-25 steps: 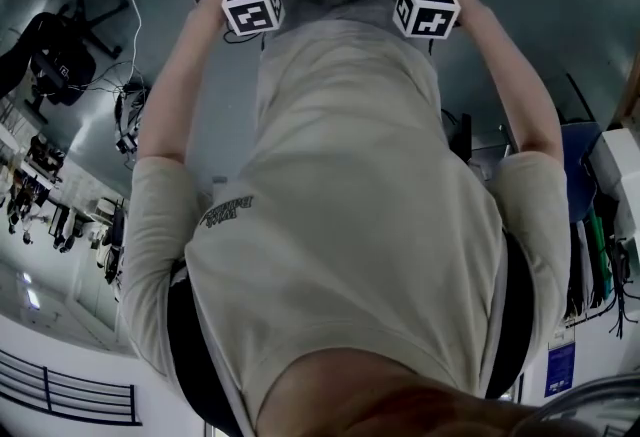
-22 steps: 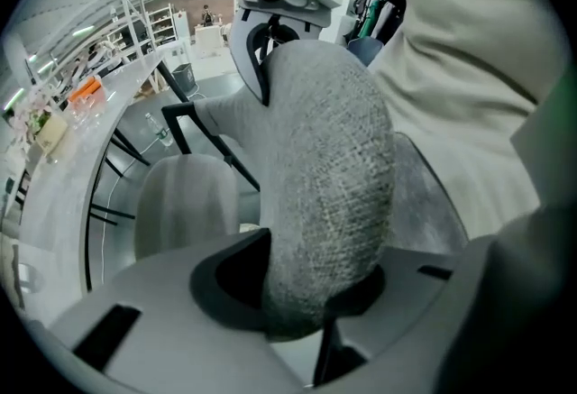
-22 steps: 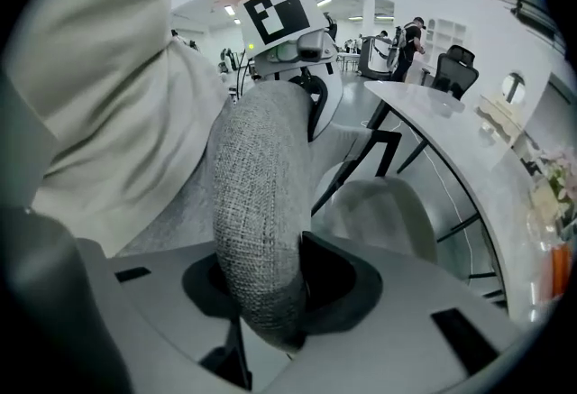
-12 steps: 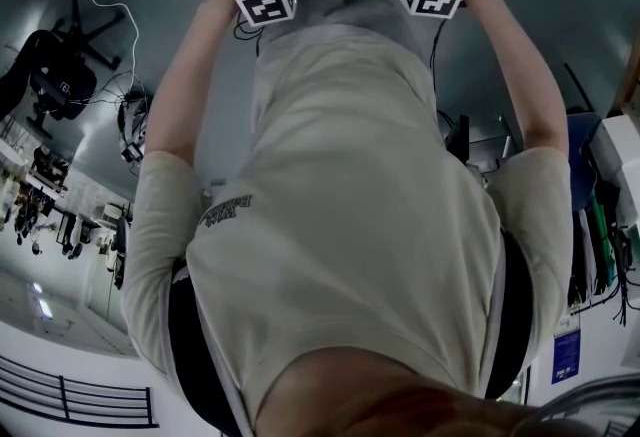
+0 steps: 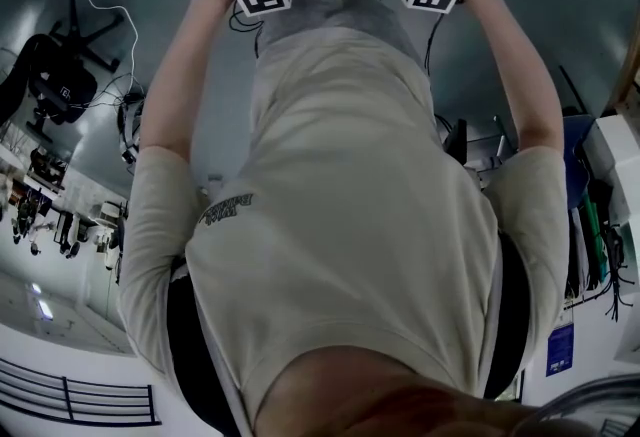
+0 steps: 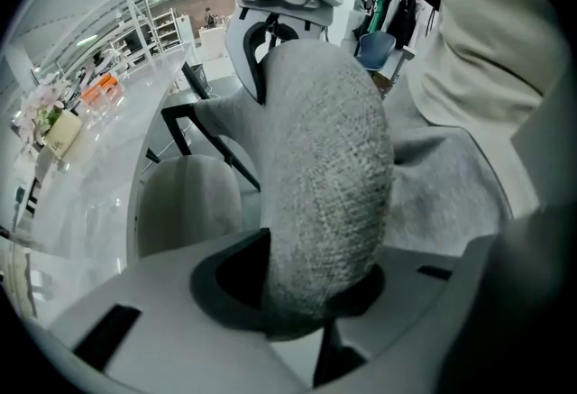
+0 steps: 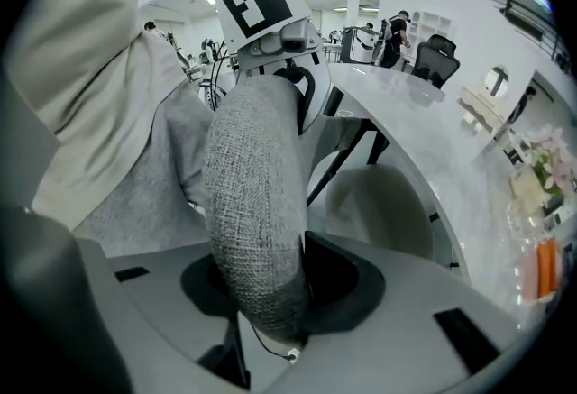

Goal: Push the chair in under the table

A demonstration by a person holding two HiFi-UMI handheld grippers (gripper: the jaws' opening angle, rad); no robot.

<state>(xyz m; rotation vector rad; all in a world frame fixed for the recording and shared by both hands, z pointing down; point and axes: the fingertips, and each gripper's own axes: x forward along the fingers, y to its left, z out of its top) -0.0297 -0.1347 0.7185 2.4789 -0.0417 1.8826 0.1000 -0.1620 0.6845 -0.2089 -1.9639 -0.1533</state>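
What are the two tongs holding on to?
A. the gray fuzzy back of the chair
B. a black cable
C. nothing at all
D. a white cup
A: the gray fabric chair back fills the gap in the left tongs and in the right tongs. The right tongs have just been opening slightly, with the chair back between their jaws.

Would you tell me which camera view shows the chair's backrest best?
The left gripper view: the grey backrest fills its centre, between the jaws. The right gripper view shows it likewise, narrower; the head view only a sliver at its top edge.
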